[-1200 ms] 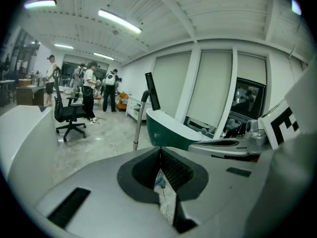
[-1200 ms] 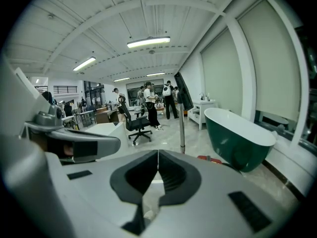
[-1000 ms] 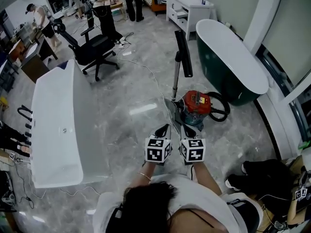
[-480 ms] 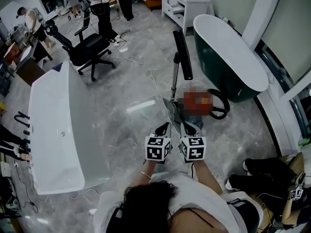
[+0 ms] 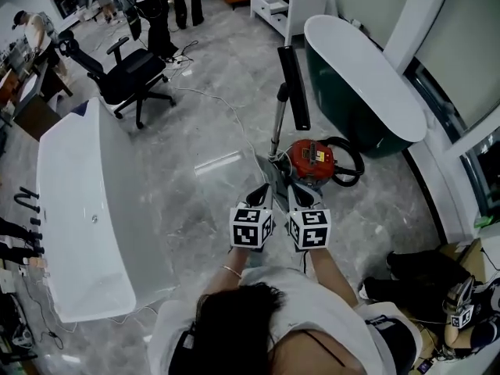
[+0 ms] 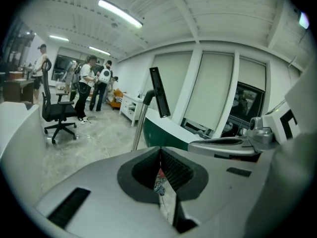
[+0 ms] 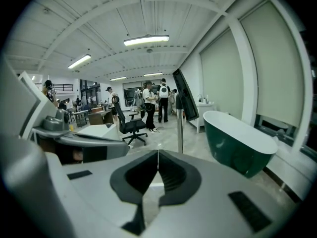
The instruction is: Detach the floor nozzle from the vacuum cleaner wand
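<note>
**A:** What are your grippers doing?

**B:** I'm holding the left gripper (image 5: 264, 189) and the right gripper (image 5: 301, 198) side by side in front of me, both pointing toward twelve o'clock. Each pair of jaws is pressing together with nothing pinched between them.

**A:** Where is the floor nozzle sitting?

**B:** The black floor nozzle (image 5: 293, 88) is sitting at the top end of the wand (image 5: 277, 127). The wand is standing upright at twelve o'clock, near my jaw tips but not touching them. Its foot is standing beside the red vacuum cleaner (image 5: 312, 158), toward one o'clock.

**A:** What's lying around you?

**B:** A green bathtub (image 5: 367, 76) is lying at two o'clock, a white bathtub (image 5: 78, 209) at nine, and an office chair (image 5: 117, 76) is standing at eleven.
</note>
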Demonstrator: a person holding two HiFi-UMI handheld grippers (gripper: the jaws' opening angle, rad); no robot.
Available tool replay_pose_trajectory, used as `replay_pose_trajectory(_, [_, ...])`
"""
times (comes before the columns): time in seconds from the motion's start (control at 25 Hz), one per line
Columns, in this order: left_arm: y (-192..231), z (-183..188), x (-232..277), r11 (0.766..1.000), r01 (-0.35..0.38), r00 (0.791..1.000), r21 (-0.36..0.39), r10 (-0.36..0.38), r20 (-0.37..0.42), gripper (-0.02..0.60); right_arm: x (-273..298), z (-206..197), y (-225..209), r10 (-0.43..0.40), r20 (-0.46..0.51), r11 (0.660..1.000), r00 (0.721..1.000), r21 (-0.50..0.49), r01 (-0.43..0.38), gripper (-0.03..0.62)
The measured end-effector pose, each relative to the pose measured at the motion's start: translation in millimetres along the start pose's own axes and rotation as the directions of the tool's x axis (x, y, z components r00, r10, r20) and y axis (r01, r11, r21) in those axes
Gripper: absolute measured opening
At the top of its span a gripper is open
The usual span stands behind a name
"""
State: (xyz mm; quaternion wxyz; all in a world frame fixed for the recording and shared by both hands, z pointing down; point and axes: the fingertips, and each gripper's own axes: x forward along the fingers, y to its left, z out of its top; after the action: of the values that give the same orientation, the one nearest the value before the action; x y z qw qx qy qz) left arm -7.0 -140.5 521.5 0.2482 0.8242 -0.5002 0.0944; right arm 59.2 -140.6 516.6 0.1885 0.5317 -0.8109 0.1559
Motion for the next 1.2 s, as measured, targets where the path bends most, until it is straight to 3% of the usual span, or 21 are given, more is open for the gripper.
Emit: replay_pose_trajectory(1.2, [67.1,46.7,48.4,0.993,0.097,0.995,0.073,-0.095,-0.030,0.005,79.4,38.9,7.2,-0.078,0.006,0.995,0.997,0.058,0.078,0.015])
